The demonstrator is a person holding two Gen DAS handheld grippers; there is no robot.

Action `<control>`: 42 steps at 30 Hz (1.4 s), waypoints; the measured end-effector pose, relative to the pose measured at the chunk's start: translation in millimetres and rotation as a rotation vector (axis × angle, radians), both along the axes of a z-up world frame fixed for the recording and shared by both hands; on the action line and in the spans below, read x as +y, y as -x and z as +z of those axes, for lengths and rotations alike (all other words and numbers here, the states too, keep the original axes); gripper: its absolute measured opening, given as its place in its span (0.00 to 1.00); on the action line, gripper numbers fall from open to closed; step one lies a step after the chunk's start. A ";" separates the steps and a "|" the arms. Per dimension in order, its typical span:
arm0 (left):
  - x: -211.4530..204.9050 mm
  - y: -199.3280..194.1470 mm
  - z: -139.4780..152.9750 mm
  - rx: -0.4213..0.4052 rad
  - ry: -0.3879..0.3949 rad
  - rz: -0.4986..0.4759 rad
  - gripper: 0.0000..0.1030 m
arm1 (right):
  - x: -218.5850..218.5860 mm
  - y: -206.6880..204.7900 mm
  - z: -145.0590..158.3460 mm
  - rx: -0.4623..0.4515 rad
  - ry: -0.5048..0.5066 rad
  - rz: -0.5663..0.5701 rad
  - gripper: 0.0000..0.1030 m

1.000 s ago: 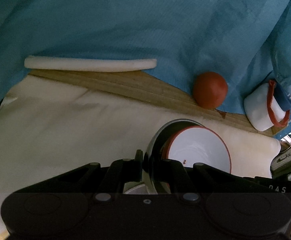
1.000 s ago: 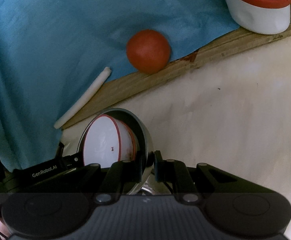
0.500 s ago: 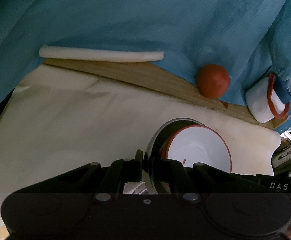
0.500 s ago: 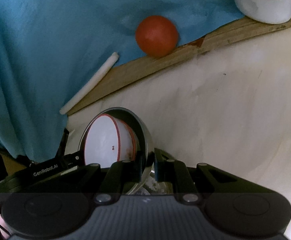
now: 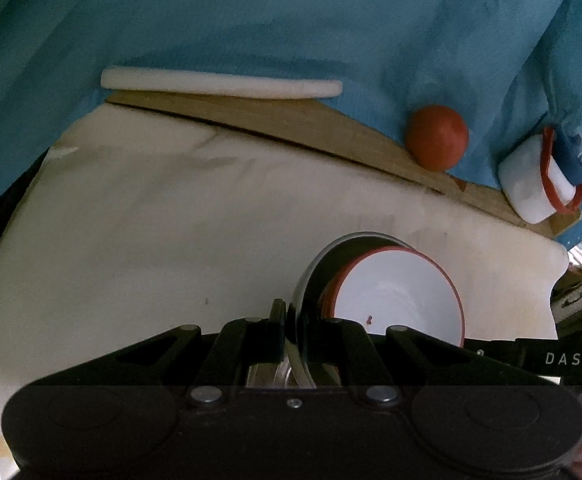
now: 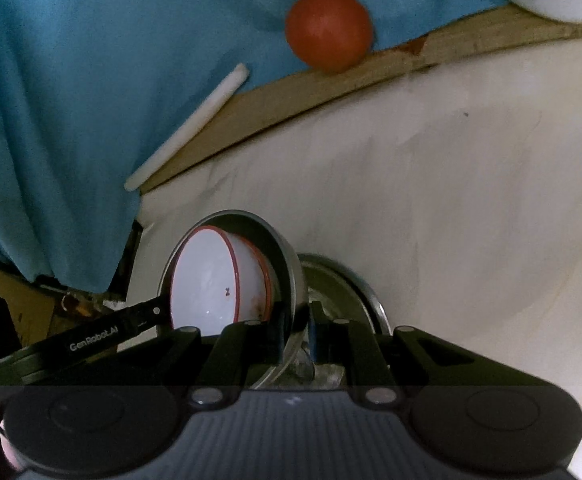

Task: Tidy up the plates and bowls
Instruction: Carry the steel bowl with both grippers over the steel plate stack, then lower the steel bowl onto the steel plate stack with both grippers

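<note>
A steel bowl [image 5: 311,276] holds nested white bowls with red rims [image 5: 399,300]. My left gripper [image 5: 294,328] is shut on the steel bowl's rim on one side. My right gripper [image 6: 295,330] is shut on the rim [image 6: 291,276] on the opposite side. The white bowls [image 6: 211,288] show inside it in the right wrist view. The stack hangs above the cream tabletop [image 5: 171,220]. A second steel rim [image 6: 347,280] shows just behind the bowl in the right wrist view.
A red ball [image 5: 437,136] and a white red-rimmed container [image 5: 535,184] sit at the back on a wooden board [image 5: 291,124]. A white rod [image 5: 219,84] lies on the blue cloth [image 5: 291,20]. The ball [image 6: 329,30] and rod [image 6: 187,128] also show in the right wrist view.
Both grippers have lifted and pulled back with the bowl stack; the table and back objects look smaller and farther. Both grips are unchanged.
</note>
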State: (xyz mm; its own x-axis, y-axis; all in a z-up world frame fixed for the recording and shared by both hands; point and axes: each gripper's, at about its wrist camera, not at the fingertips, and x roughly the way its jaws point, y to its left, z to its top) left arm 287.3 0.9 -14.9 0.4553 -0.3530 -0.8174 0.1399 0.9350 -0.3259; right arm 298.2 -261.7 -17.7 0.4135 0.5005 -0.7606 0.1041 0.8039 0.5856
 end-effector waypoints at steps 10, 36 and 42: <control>-2.4 0.1 -3.6 0.026 -0.023 -0.022 0.06 | 0.1 3.7 -4.3 0.033 0.003 0.031 0.13; -8.8 1.9 -18.9 0.110 -0.049 -0.076 0.07 | 1.9 1.6 -12.1 0.098 0.027 0.057 0.13; -10.9 0.4 -21.2 0.119 -0.046 -0.075 0.07 | 1.1 0.2 -13.0 0.102 0.032 0.061 0.13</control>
